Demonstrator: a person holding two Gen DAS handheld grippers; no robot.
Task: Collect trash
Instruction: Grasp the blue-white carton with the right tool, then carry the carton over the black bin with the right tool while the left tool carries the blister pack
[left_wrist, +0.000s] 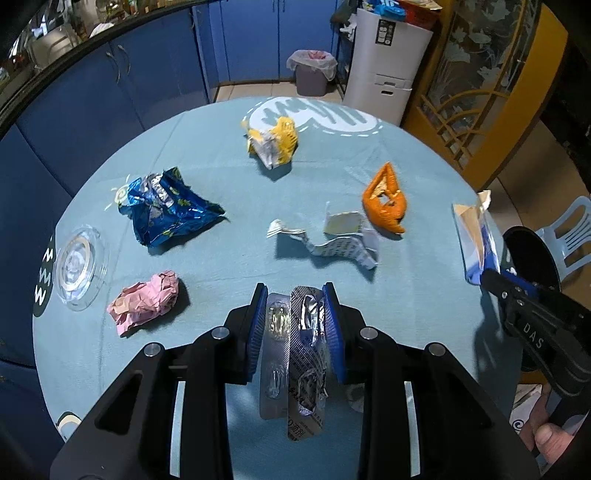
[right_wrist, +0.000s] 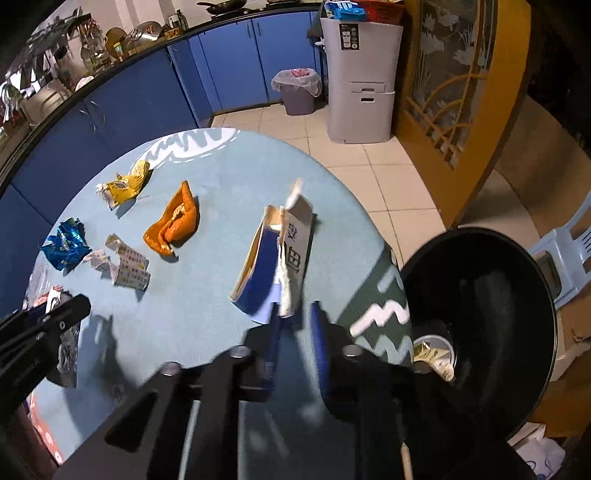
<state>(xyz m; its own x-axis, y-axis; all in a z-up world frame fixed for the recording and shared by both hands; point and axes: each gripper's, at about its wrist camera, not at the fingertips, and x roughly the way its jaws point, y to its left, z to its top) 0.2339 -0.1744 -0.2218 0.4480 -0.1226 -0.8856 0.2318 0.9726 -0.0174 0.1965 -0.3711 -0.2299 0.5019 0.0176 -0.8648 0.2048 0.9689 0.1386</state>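
Note:
My left gripper is shut on two silver blister packs, held upright between its blue pads above the blue-clothed round table. At the table's right edge, my right gripper looks blurred, and the near end of a torn blue and white carton sits between its fingers. In the left wrist view those fingers are clamped on the carton's corner. On the cloth lie a blue foil wrapper, a yellow wrapper, an orange wrapper, printed white paper and a pink paper ball.
A black round bin with some trash inside stands just off the table's right edge. A clear plastic lid rests at the left rim. A lined waste bin, a white cabinet and a plastic chair stand on the floor beyond.

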